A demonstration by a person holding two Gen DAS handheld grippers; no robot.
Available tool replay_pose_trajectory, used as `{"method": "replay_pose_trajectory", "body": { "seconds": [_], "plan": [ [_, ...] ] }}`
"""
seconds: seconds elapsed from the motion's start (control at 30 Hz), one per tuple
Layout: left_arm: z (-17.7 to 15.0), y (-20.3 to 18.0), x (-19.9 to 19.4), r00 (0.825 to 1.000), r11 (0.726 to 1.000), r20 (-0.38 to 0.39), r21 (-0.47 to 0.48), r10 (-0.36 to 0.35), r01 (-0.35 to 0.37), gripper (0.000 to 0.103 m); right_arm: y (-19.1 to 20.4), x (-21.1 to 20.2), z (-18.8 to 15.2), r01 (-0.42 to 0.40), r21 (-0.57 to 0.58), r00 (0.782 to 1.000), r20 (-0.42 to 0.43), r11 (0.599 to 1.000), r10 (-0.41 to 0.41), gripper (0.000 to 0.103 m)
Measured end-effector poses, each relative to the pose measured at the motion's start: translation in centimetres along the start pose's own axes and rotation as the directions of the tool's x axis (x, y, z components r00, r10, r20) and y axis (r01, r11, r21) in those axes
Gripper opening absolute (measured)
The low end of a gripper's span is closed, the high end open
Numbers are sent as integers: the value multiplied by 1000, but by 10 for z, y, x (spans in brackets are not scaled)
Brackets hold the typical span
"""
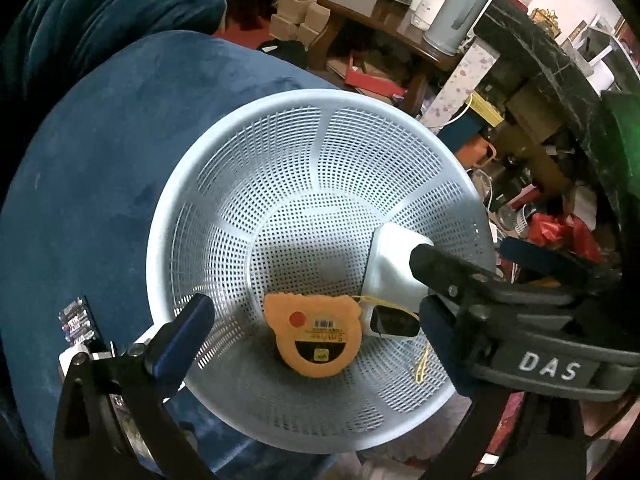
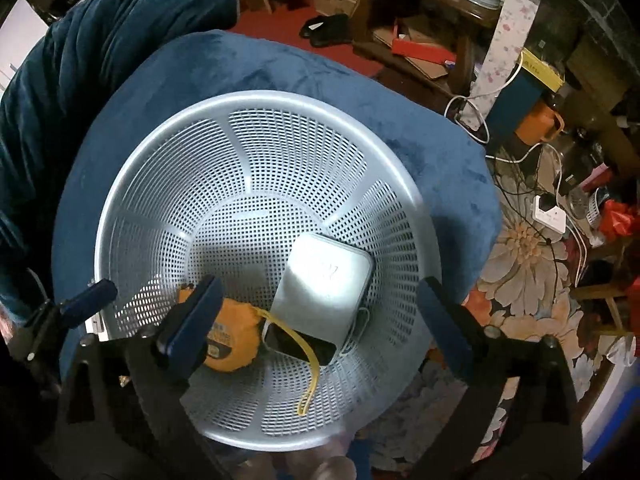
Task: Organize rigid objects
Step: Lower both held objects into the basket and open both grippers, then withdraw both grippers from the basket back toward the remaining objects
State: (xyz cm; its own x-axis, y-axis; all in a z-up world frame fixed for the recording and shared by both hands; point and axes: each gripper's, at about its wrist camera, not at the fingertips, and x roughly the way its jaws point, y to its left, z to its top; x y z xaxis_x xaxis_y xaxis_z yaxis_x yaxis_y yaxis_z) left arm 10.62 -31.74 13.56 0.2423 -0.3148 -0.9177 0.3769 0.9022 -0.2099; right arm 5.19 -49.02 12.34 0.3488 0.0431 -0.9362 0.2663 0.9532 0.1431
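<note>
A pale blue perforated basket (image 1: 280, 152) (image 2: 168, 168) sits on a dark blue velvet seat (image 1: 100, 152) (image 2: 256, 68). Inside lie an orange bear-shaped tape measure (image 1: 314, 334) (image 2: 230, 340) with a yellow strap, a white box (image 1: 390, 270) (image 2: 324, 288) leaning against the wall, and a small dark-screened device (image 1: 394, 322) (image 2: 298, 344). My left gripper (image 1: 316, 332) is open over the tape measure. My right gripper (image 2: 320, 312) is open above the box and holds nothing; it also shows in the left wrist view (image 1: 436, 280) beside the box.
A small foil packet (image 1: 76, 318) lies on the seat left of the basket. A dark blue cushion (image 2: 100, 40) is at the back left. A cluttered wooden table (image 1: 384, 16), boxes, cables and a power strip (image 2: 550, 210) fill the right side.
</note>
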Motion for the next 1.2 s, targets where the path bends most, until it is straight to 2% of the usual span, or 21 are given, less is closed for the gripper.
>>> {"method": "replay_pose_trajectory", "body": {
  "seconds": [0.4, 0.63, 1.2],
  "plan": [
    [-10, -5, -8, 1000, 1000, -4, -8, -2, 2, 103, 2, -9, -9, 12, -30, 1000, -16, 999, -13, 103],
    [-23, -3, -25, 1000, 1000, 3, -12, 14, -14, 103, 9, -20, -19, -13, -39, 1000, -7, 999, 13, 103],
    [-74, 39, -60, 999, 995, -4, -89, 51, -51, 103, 44, -39, -54, -61, -119, 998, -4, 991, 61, 103]
  ]
}}
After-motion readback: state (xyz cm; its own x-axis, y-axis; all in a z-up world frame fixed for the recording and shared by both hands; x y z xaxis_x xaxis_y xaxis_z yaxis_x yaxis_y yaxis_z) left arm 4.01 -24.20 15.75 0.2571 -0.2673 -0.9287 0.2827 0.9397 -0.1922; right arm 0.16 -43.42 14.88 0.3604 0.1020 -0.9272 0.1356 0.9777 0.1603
